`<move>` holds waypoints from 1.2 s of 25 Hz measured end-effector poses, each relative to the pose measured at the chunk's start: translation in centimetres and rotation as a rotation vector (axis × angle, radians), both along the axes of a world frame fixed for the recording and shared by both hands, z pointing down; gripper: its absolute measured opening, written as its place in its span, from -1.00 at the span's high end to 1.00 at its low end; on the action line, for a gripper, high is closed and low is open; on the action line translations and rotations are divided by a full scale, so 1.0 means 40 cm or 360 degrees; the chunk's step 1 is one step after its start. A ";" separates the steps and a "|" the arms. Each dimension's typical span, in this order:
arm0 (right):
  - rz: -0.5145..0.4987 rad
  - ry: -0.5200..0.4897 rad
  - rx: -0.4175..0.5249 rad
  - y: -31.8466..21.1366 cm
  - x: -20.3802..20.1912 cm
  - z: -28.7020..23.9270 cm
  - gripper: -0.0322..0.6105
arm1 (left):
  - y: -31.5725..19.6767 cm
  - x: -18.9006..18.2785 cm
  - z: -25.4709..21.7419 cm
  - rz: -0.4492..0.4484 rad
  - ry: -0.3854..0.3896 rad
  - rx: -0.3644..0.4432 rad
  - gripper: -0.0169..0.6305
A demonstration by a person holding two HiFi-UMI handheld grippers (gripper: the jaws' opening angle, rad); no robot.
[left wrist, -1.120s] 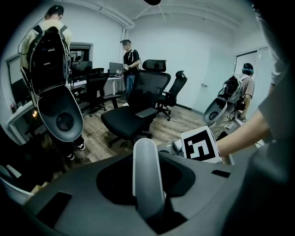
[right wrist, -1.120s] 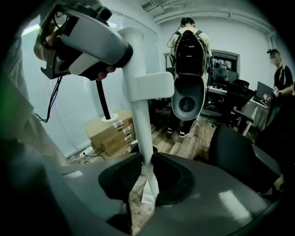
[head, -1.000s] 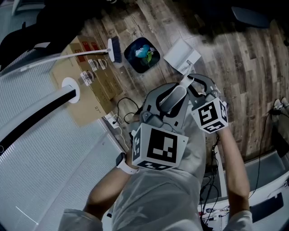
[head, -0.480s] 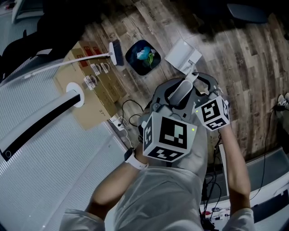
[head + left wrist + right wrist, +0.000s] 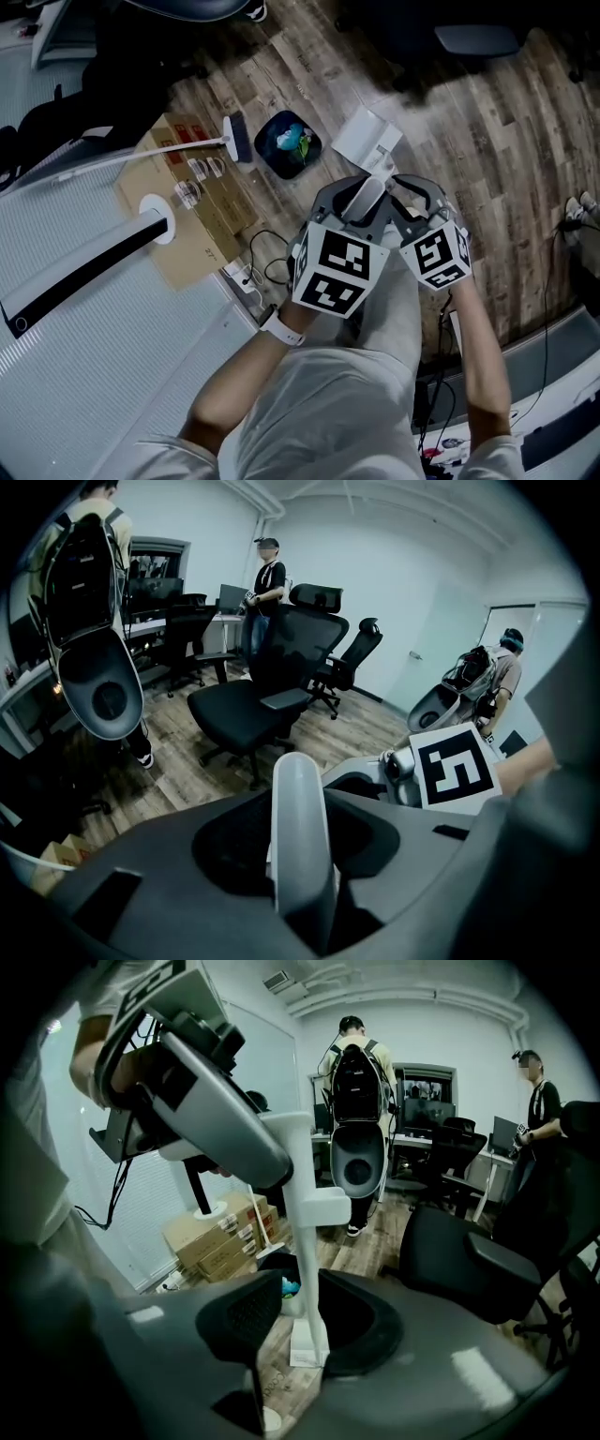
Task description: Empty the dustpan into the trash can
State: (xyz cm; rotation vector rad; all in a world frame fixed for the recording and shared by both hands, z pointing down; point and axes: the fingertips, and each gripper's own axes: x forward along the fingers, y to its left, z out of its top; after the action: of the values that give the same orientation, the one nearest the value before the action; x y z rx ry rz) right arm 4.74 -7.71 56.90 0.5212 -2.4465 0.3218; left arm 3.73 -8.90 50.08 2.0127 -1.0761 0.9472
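A white long-handled dustpan (image 5: 367,139) stands on the wood floor just right of the dark trash can (image 5: 286,143), which holds coloured scraps. My left gripper (image 5: 361,199) is shut on the dustpan's grey handle (image 5: 302,836); its jaws have just been opening a little with the handle still between them. My right gripper (image 5: 412,192) is beside it, lower on the pole. Its jaws have just been opening, and the white pole (image 5: 302,1241) now stands free in the gap of the right gripper (image 5: 305,1335). The trash can (image 5: 278,1274) shows behind the pole.
A broom (image 5: 236,137) lies left of the trash can, against cardboard boxes (image 5: 187,202). Cables and a power strip (image 5: 246,267) lie by my feet. Black office chairs (image 5: 253,705) (image 5: 469,1260) and several people stand farther off.
The left gripper has moved up the picture, closer to the dustpan and the right gripper. The right gripper's jaws have spread off the pole.
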 end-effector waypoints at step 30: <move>0.0478 -0.0167 0.0238 0.041 0.096 -0.494 0.85 | 0.147 -0.182 -0.337 -0.0422 0.0161 0.0312 0.73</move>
State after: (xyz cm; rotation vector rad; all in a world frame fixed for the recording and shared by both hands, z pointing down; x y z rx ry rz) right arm 8.59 -6.08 37.15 0.9632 -2.5051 0.2952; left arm -3.56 -3.01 36.60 1.9835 -1.3823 0.6167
